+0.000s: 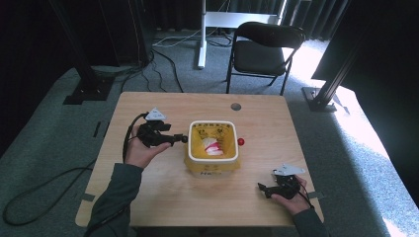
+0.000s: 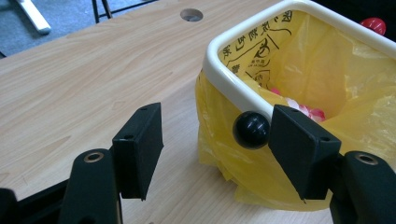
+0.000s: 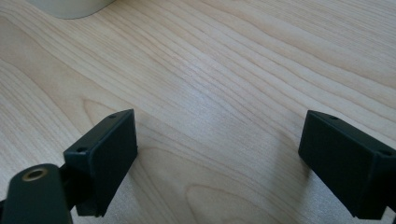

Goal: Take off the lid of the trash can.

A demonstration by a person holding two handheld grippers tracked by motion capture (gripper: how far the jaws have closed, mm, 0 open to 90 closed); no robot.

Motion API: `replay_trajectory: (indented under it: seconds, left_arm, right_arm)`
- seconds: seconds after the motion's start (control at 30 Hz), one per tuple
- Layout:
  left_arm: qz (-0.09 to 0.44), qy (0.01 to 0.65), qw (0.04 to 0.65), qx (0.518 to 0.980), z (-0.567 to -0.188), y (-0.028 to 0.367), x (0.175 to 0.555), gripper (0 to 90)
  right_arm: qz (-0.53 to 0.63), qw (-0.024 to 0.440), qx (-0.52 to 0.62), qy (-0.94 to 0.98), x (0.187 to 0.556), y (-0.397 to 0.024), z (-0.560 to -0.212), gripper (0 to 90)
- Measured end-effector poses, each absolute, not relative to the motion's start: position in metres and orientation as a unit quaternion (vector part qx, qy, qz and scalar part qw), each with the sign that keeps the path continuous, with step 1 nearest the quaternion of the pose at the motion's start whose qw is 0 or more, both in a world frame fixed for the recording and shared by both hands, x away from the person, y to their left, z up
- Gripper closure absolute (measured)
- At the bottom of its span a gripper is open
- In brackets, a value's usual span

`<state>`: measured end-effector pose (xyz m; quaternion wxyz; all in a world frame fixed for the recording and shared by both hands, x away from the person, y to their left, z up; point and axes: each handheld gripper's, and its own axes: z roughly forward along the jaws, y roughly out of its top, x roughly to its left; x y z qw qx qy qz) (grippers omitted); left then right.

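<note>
I saw a light wooden tabletop (image 1: 163, 197) standing on grey carpet (image 1: 49, 148), with a round cable hole (image 1: 236, 106) near its far edge. A black folding chair (image 1: 264, 49) stood beyond it, right of a white stand's post (image 1: 202, 34). Dark curtains (image 1: 29, 39) hung behind. Sunlight fell across the floor at far right, and cables (image 1: 29, 197) trailed at near left.
</note>
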<state>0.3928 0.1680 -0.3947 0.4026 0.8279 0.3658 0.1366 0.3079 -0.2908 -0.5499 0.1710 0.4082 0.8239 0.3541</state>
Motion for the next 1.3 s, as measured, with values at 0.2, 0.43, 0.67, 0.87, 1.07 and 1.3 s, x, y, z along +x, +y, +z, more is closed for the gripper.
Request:
replay_trajectory:
  seconds: [0.2, 0.43, 0.67, 0.87, 1.07, 1.3]
  left_arm:
    - [0.125, 0.364, 0.405, 0.830, -0.395, 0.167, 0.396, 35.6]
    - [0.131, 0.363, 0.398, 0.832, -0.396, 0.163, 0.400, 38.1]
    - [0.132, 0.360, 0.400, 0.833, -0.394, 0.161, 0.404, 40.7]
    - [0.126, 0.358, 0.400, 0.834, -0.395, 0.156, 0.409, 40.7]
    - [0.123, 0.352, 0.397, 0.838, -0.395, 0.149, 0.413, 40.4]
    - [0.122, 0.350, 0.392, 0.842, -0.395, 0.141, 0.418, 41.2]
  right_arm:
    - [0.354, 0.171, 0.408, 0.824, 0.308, -0.291, -0.550, 11.0]
    - [0.354, 0.171, 0.408, 0.824, 0.308, -0.291, -0.550, 10.9]
    - [0.354, 0.171, 0.408, 0.824, 0.308, -0.291, -0.550, 10.9]
    - [0.354, 0.171, 0.408, 0.824, 0.308, -0.291, -0.550, 11.0]
    - [0.354, 0.171, 0.408, 0.824, 0.308, -0.291, -0.550, 10.9]
    - [0.354, 0.171, 0.408, 0.824, 0.308, -0.291, -0.550, 10.9]
